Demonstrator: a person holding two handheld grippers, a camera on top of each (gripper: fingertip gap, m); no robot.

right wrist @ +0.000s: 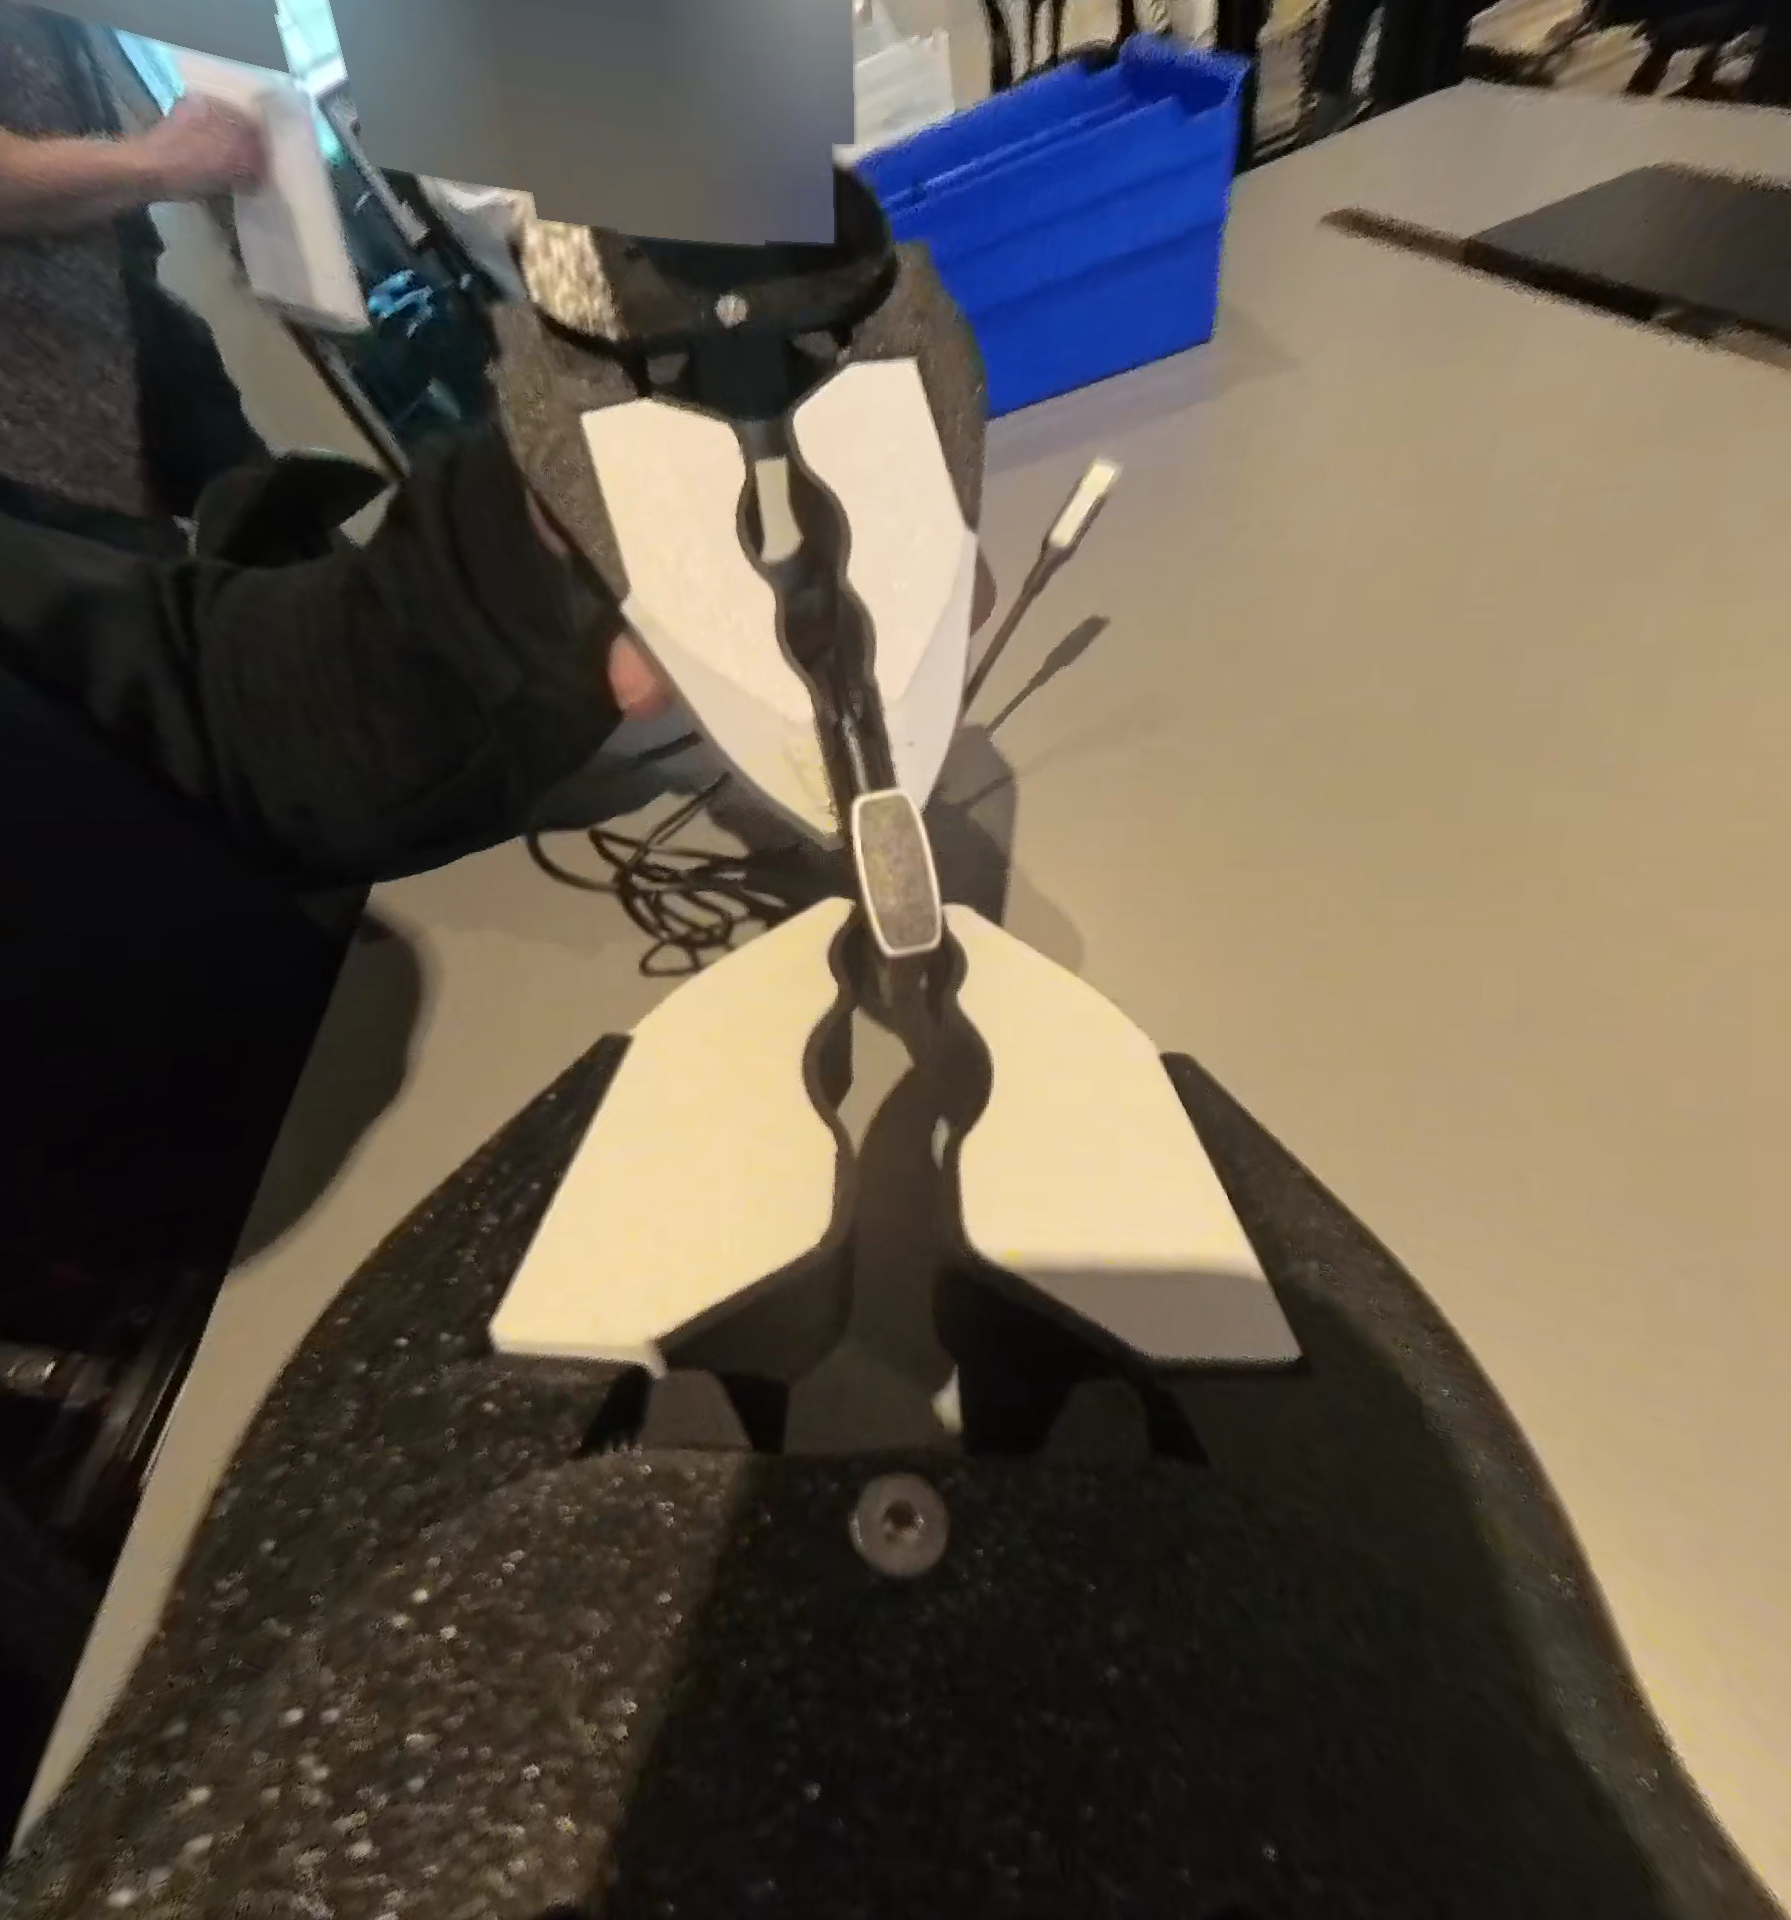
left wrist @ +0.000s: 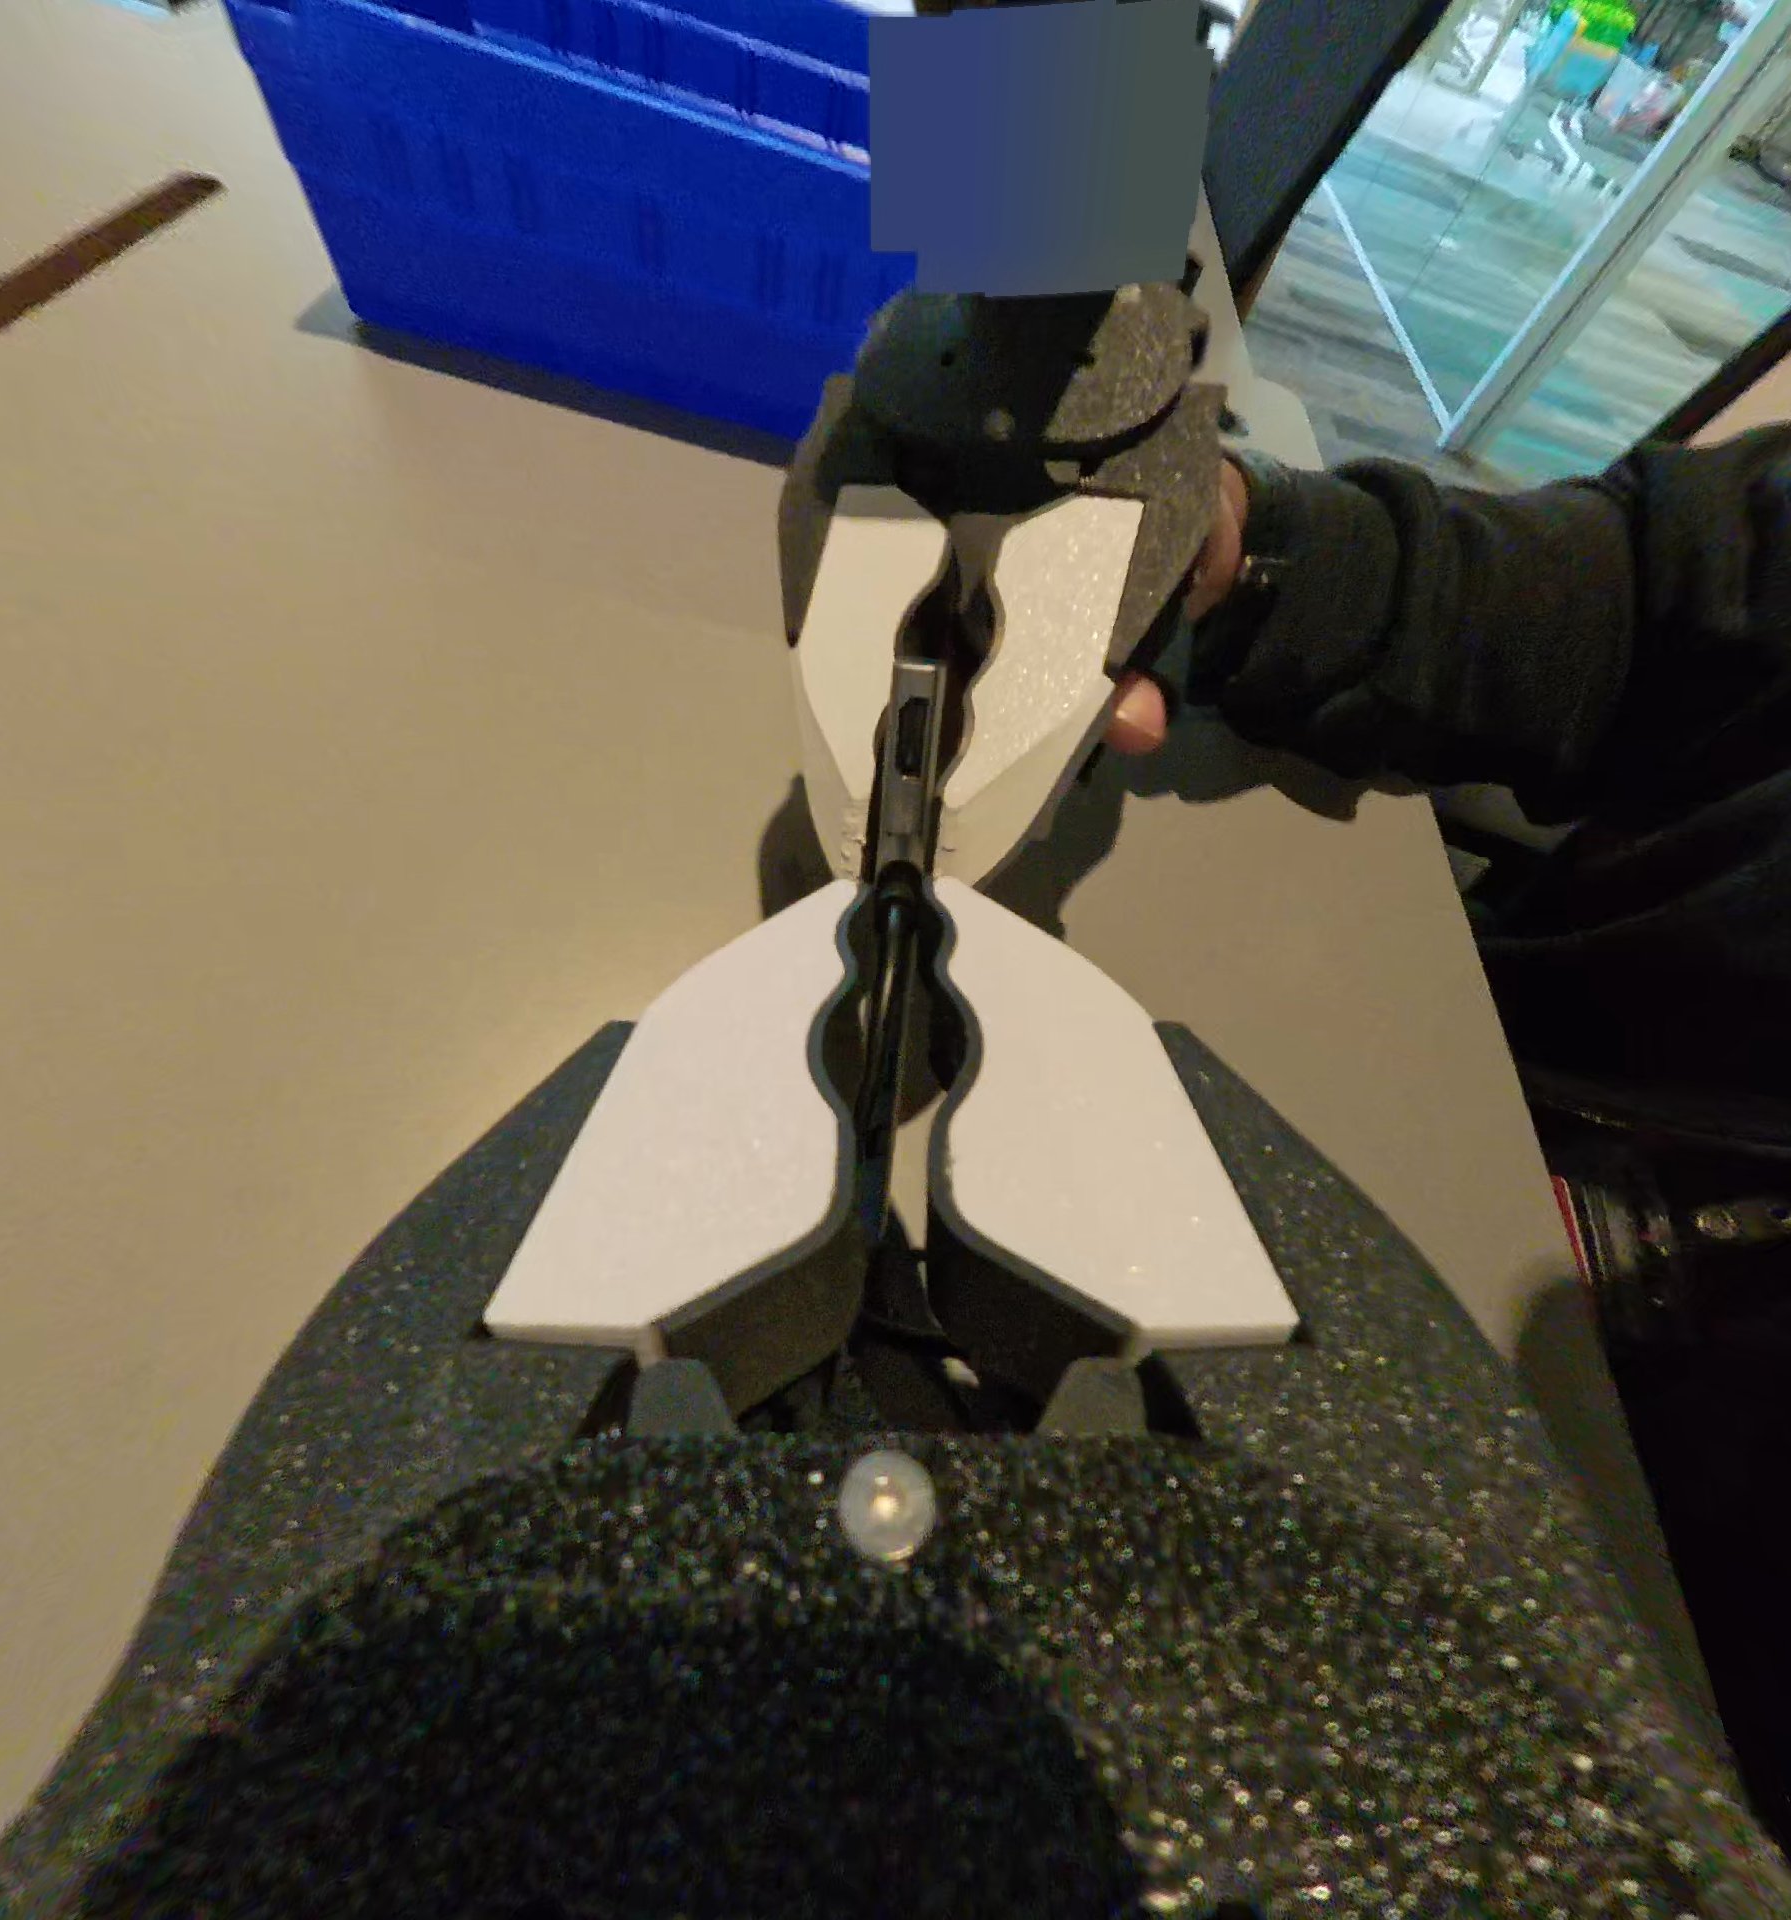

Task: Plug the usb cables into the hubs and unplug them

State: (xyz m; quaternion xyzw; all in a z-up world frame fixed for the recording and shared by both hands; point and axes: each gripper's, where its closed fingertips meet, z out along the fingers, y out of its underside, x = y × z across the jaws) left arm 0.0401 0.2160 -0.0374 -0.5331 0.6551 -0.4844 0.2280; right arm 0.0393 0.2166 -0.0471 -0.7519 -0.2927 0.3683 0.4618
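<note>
Left gripper (left wrist: 896, 888) is clamped on a black cable (left wrist: 886, 997) close behind its plug, fingers pinched together at the tips. Right gripper (right wrist: 896, 920) faces it tip to tip, closed on a slim grey hub (right wrist: 896, 871), whose end face pokes out between the fingers. In the left wrist view the hub (left wrist: 912, 748) sits edge-on in the far gripper with a dark port showing on its side. Both are held up above the beige table (left wrist: 299, 727). Cannot tell if the plug is seated or just touching the hub end – the joint is hidden at the fingertips.

Judgement: mating or pulling step, mid-task. To do it well, keep plug and hub on one straight line, push or pull along that axis only, no twisting, grip firm so the cable does not slide.

Farther out: loose cables with a second hub (right wrist: 1083, 504) on the table, blue bin (left wrist: 579, 197) behind
</note>
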